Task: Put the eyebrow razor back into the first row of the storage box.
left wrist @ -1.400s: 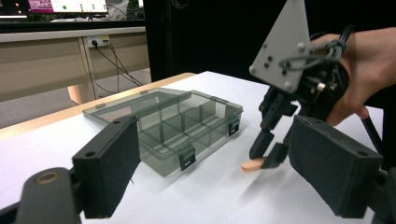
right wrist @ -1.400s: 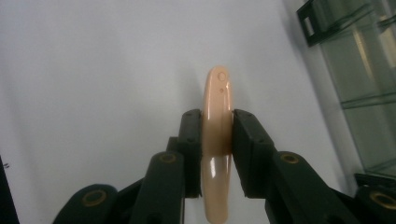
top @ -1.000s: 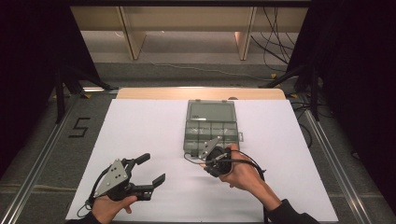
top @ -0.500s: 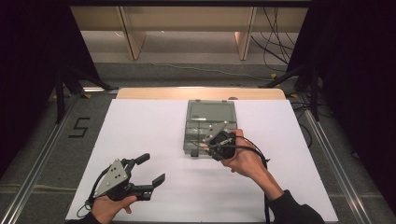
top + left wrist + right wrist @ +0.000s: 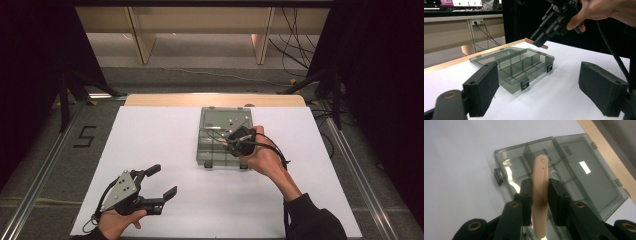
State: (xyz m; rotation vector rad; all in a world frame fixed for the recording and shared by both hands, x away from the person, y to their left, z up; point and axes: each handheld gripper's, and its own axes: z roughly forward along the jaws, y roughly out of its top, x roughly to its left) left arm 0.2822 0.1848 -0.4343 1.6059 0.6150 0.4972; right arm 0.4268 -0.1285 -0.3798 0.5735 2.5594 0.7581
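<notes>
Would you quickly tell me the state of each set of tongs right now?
Left tongs: open, holding nothing, above the white table.
Right tongs: closed on a beige stick, over the open clear box.

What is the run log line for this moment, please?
right gripper: shut on beige stick, above open box | left gripper: open, nothing held, low over white table

The left gripper rests low in the left hand, jaws wide apart. The right gripper is raised in the right hand, jaws clamped together.
</notes>
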